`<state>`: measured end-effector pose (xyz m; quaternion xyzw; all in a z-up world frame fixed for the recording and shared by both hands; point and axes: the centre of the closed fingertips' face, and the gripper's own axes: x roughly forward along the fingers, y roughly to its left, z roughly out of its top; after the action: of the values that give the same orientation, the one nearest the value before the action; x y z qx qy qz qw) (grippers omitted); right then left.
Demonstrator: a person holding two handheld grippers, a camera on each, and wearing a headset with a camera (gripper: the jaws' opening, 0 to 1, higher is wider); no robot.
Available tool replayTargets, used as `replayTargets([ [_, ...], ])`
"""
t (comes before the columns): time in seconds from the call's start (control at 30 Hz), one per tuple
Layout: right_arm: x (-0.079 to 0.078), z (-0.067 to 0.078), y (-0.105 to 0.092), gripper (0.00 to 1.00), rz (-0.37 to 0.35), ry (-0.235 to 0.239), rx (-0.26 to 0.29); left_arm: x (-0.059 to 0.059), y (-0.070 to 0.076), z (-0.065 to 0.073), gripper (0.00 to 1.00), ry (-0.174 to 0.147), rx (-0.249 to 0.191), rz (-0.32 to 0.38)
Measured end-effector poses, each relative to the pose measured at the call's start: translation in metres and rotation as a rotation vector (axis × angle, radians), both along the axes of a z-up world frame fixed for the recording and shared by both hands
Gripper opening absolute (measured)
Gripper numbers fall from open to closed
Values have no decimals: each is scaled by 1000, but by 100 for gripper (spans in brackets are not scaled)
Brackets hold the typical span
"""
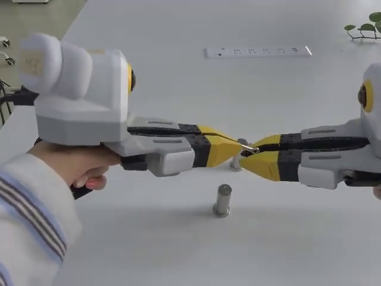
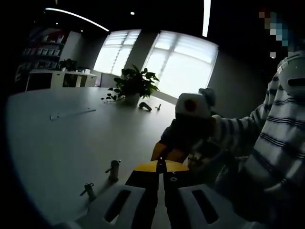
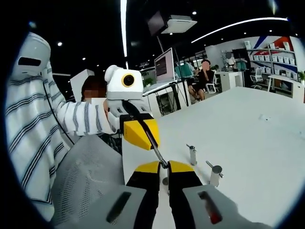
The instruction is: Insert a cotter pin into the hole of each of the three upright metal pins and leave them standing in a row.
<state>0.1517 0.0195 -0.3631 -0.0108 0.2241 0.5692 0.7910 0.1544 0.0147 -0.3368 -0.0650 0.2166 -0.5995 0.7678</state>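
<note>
The left gripper [image 1: 238, 147] and the right gripper [image 1: 249, 152] met tip to tip above the white tabletop [image 1: 178, 77]. Both were clenched on 1 cotter pin [image 1: 253, 149], which bridged the short gap between their yellow tips. The nearer metal pin [image 1: 222, 199] stood upright on the tabletop in front of the tips. The farther metal pin [image 1: 237, 162] stood just behind them, partly hidden. In the right gripper view, a far pin [image 3: 192, 153] and a close pin [image 3: 215, 174] stood beside the jaws, each with a thin crosspiece near its top. A power strip [image 1: 257, 52] lay well beyond.
</note>
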Motion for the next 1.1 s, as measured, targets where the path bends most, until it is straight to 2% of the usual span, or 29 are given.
replayTargets([
  [0.03, -1, 0, 0, 0, 5, 3, -2, -1, 0, -1, 0, -9, 7, -7],
  [0.2, -10, -3, 2, 0, 33, 6, -20, -5, -1, -6, 0, -15, 33, -35],
  [0.33, -14, -3, 1, 0, 54, 8, -32, -8, -1, -10, 0, -51, 63, -70],
  [0.4, -14, -4, -1, 0, 68, 8, -40, -10, -1, -11, 0, -58, 74, -84],
  [0.5, -12, -4, -2, 0, 47, 10, -42, -7, -2, -11, 0, -71, 75, -74],
  [0.57, -12, -2, -2, 0, 48, 8, -43, -7, -2, -10, 0, -99, 81, -79],
  [0.67, -14, -1, -4, 0, 85, -54, -84, -5, -2, -11, 1, -139, 98, -79],
  [0.77, -10, -5, -5, 0, 117, -107, -130, -3, -2, -13, 3, -149, 112, -78],
  [0.87, -11, -5, -5, 0, 127, -135, -159, 0, -1, -15, 4, -184, 128, -73],
  [0.97, -10, -8, -8, 0, 139, -160, -197, 3, 1, -18, 6, -201, 145, -66],
  [1.03, -10, -10, -10, 0, 143, -173, -216, 5, 2, -20, 10, -213, 157, -60],
  [1.1, -10, -11, -12, 0, 143, -176, -227, 7, 4, -25, 18, -223, 181, -56],
])
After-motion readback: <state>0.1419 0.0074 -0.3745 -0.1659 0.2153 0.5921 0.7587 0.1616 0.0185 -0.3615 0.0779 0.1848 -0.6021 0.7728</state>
